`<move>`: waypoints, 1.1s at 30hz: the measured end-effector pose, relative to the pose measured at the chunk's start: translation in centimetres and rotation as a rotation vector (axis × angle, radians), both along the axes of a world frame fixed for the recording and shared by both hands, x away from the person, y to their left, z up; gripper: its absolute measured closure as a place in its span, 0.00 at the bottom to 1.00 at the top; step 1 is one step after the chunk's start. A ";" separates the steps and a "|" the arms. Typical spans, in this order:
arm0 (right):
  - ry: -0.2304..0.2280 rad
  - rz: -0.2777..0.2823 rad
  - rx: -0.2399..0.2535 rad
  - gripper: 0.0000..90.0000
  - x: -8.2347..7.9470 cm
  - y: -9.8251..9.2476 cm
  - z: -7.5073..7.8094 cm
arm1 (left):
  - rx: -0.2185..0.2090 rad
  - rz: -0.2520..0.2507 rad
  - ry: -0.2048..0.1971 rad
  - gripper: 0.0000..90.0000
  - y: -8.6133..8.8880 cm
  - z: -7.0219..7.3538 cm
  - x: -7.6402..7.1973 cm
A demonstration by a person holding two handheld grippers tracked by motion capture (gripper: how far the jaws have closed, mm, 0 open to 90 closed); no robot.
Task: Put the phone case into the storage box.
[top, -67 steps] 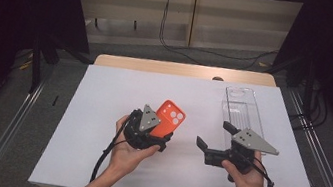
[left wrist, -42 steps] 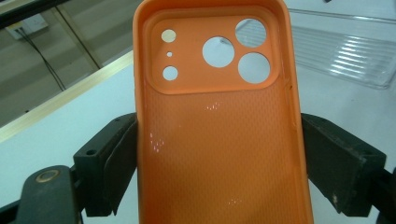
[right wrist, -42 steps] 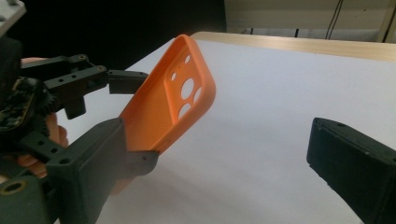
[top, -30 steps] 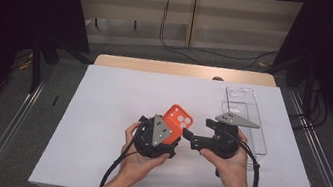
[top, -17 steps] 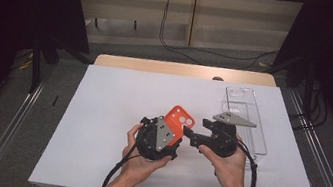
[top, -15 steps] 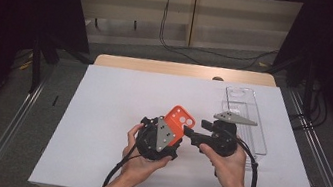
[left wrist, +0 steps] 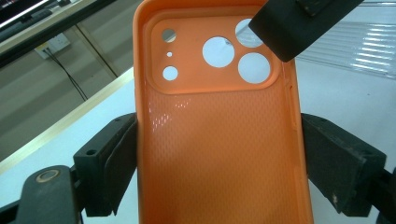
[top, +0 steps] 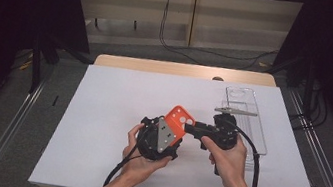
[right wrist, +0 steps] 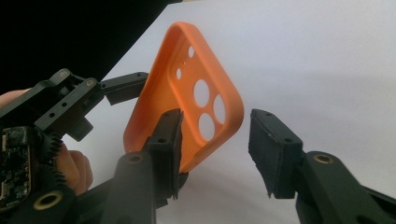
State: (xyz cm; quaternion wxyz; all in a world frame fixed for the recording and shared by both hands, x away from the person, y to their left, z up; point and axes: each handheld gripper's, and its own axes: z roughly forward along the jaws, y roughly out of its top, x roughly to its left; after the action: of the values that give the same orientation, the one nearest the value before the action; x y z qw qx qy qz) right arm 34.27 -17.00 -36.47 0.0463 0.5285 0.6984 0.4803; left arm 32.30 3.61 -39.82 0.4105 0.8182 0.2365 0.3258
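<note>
My left tongs [left wrist: 219,154] clamp the orange phone case [left wrist: 219,140] by its long edges, lifted above the white surface [top: 100,113]. My right tongs [right wrist: 212,140] have just been closing around its camera corner, not yet pinching. The hand-over remains unfinished.

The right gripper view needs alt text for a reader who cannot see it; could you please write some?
An orange silicone phone case with round camera holes stands tilted between the right gripper's two black jaws, which have just been closing on its corner. Behind it, the left gripper clamps the case over a white table.
</note>
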 end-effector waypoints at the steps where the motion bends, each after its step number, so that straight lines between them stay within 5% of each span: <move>1: 0.008 -0.003 0.000 0.63 0.0 0.0 0.0 | 0.001 0.000 0.000 0.18 0.0 0.0 0.0; 21: 0.105 -0.043 0.004 0.82 0.7 0.4 0.2 | 0.013 0.005 -0.019 0.18 -0.2 0.0 -0.3; 33: 0.096 -0.075 0.046 0.88 0.6 0.6 0.6 | -0.005 0.024 -0.043 0.17 -0.2 -0.1 -0.3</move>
State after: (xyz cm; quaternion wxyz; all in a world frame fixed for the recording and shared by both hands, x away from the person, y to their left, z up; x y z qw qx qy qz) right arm 34.87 -16.42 -35.92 0.0184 0.5779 0.6681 0.4683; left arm 32.02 3.45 -39.89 0.4135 0.8071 0.2383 0.3477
